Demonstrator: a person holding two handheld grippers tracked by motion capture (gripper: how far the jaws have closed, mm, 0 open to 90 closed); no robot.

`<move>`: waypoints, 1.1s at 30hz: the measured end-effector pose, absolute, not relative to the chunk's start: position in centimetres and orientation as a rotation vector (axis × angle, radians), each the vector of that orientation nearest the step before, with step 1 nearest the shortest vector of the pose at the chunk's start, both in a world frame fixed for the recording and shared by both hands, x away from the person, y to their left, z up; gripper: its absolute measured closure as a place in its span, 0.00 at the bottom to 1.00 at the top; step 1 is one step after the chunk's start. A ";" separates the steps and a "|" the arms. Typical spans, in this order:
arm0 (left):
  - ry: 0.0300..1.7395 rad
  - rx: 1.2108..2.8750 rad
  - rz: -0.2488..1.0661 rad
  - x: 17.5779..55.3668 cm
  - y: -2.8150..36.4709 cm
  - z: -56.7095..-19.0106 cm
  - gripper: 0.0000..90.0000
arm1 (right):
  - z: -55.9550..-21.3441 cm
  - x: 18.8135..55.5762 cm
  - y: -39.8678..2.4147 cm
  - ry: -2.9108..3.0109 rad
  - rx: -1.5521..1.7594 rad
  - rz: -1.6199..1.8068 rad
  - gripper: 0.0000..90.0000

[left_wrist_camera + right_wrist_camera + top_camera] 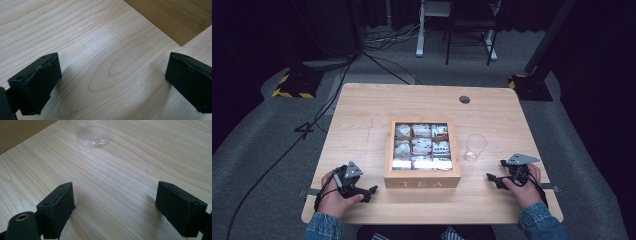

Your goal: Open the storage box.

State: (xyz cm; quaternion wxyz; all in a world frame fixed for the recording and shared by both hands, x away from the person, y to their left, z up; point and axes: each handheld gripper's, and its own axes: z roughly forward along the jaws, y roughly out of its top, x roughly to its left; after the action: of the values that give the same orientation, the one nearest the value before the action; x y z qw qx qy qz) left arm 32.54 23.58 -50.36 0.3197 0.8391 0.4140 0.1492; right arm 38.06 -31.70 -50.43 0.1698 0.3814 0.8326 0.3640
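Tea box [422, 178] mid-table, bare margins around

Pale grained table [362, 115], tan tea box [422, 181], clear cup [475, 146], black claws, blue denim sleeves [539, 225].

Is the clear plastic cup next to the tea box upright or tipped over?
Upright. The cup stands on its base on the table, rim facing up, right of the tea box.

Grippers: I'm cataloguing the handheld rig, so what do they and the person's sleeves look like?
Both the left gripper and the right gripper are black, each with two blocky black jaws and a grey three-cornered plate on top. Black cables loop around the hands. The person wears blue denim sleeves.
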 end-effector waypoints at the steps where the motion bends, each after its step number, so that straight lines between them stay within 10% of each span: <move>1: 1.088 2.206 0.392 32.5 23.6 -50.4 0.07 | -50.4 38.1 -31.7 2.366 1.084 1.034 0.17; 5: 1.063 2.212 0.336 32.4 23.8 -49.6 0.27 | -50.4 38.1 -31.7 2.366 1.083 1.034 0.17; 33: 0.914 2.170 0.247 30.6 19.3 -45.4 0.32 | -50.4 37.9 -31.7 2.361 1.087 1.036 0.18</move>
State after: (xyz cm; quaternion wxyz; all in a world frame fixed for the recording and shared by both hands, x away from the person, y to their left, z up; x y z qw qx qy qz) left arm 30.61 19.32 -45.43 0.3773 0.8488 0.3575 0.0965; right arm 37.94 -31.69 -50.44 0.1708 0.3827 0.8314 0.3648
